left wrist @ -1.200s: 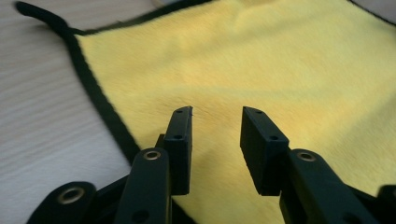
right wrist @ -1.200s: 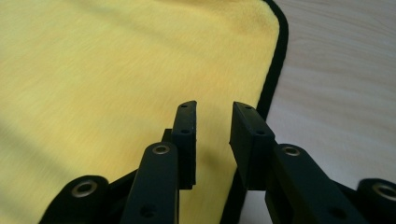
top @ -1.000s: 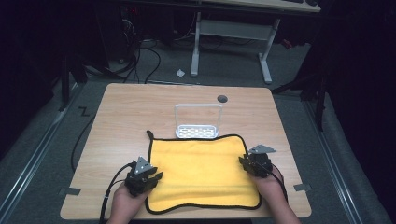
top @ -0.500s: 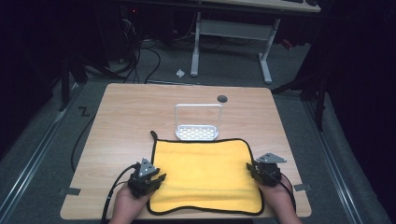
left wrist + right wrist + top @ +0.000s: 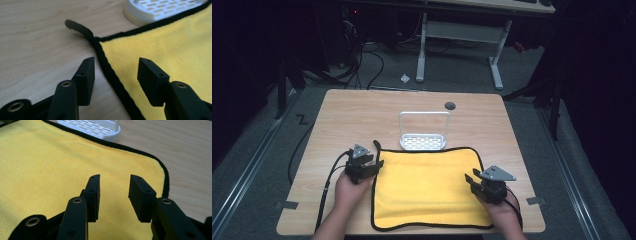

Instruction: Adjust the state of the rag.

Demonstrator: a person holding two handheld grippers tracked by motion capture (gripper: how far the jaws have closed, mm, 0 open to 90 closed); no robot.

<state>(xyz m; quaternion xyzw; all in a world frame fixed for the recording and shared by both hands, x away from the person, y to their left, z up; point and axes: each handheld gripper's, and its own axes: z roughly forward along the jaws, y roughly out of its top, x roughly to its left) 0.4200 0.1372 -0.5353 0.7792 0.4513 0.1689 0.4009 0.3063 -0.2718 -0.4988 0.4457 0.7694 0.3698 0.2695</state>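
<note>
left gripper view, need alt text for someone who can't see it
The left hand-held gripper hangs open over the black-trimmed left edge of a yellow cloth lying flat on a wooden table. A white slotted rack sits at the cloth's far edge.

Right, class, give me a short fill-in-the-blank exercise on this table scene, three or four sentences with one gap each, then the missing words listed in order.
1. The cloth spread flat on the table is ____ with a black border.
2. The white rack stands at the cloth's ____ edge, seen from the person's side.
3. The left gripper has its jaws ____, one on either side of the cloth's black border.
4. The right gripper hovers above the cloth with ____ between its jaws.

Missing words: yellow; far; open; nothing
</note>
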